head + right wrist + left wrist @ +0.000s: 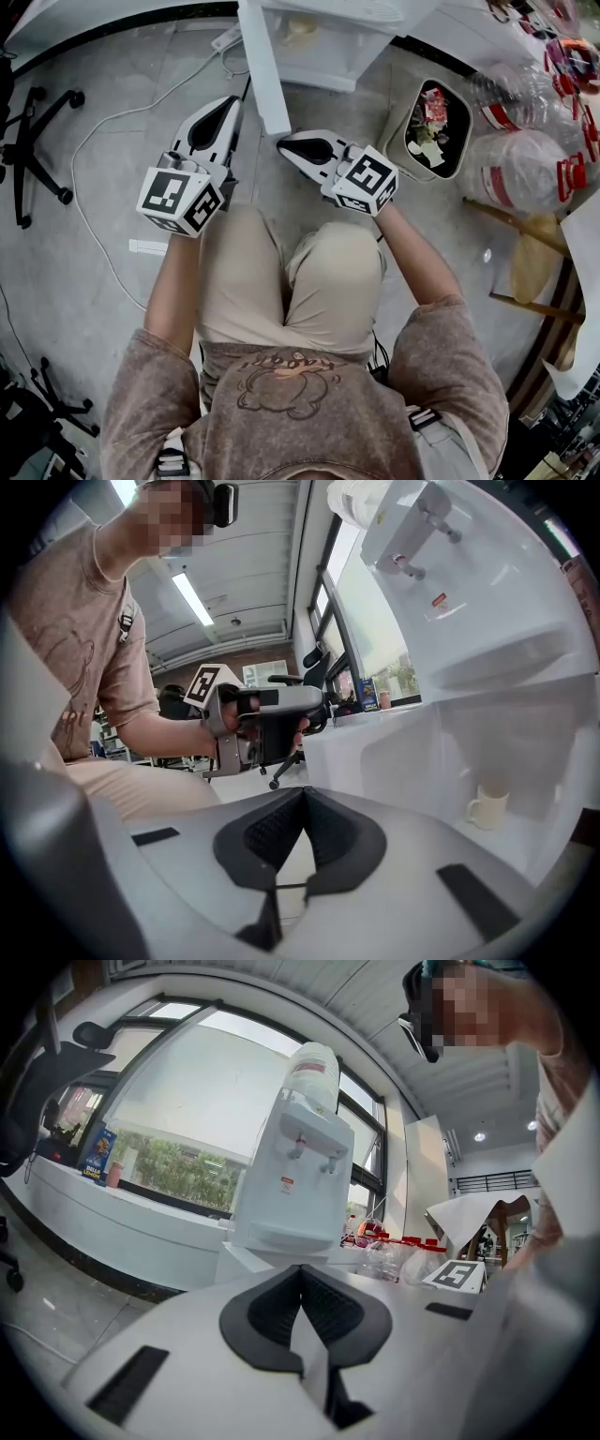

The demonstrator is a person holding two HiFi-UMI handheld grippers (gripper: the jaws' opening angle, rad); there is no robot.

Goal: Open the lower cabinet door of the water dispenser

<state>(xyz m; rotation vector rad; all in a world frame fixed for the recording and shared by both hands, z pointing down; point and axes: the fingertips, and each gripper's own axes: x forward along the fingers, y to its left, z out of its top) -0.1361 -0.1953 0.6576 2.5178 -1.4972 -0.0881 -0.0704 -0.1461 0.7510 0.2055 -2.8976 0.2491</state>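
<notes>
**Lower cabinet door of the water dispenser standing open, with one gripper on either side of it.**
In the head view the white water dispenser (314, 42) stands at the top of the floor area, and its lower cabinet door (262, 70) swings out towards the person as a narrow white panel. The left gripper (230, 103) lies to the left of the panel, its jaws pressed together on nothing. The right gripper (284, 142) lies to the right, its tip just beside the door's free edge; whether it touches cannot be told. Its jaws are likewise closed and empty. The right gripper view looks into the open cabinet, where a white mug (487, 808) stands on the shelf. A bin (433, 128) and clear water bottles (525, 169) stand to the dispenser's right.
</notes>
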